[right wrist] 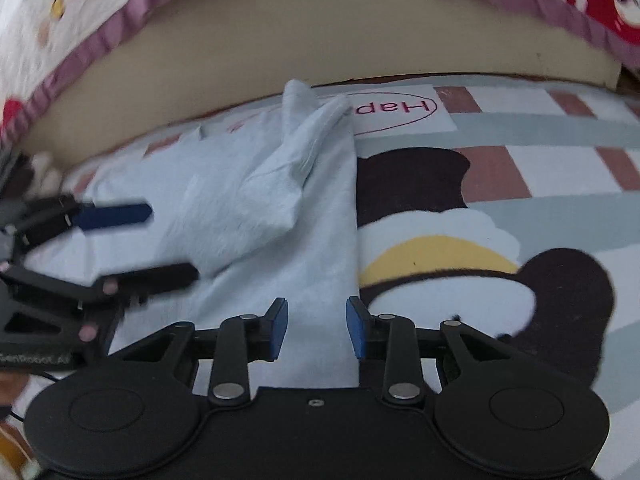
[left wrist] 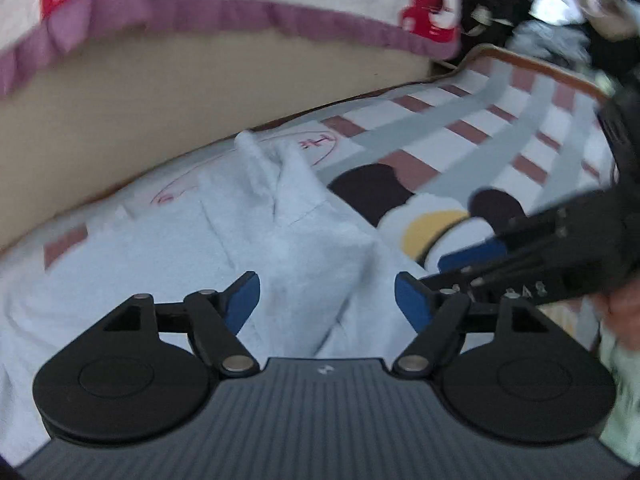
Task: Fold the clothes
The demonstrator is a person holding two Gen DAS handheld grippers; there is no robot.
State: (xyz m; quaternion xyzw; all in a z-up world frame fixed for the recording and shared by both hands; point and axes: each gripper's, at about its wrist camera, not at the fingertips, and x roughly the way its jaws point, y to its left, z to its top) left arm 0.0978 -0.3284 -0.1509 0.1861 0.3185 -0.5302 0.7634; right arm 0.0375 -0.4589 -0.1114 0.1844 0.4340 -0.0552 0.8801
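Note:
A pale blue garment lies partly folded on a patterned mat, with a bunched ridge running up its middle. My left gripper hovers just above the garment's near part, jaws open and nothing pressed between the blue pads. In the right wrist view the same garment has its straight folded edge on the right. My right gripper stands open over that edge, empty. Each gripper shows in the other's view: the right gripper at the right, the left gripper at the left, both open.
The mat has grey and brown stripes and a cartoon print. A beige mattress side rises right behind the garment, with a purple-trimmed sheet over it. A heap of dark and white clothes sits at the far right.

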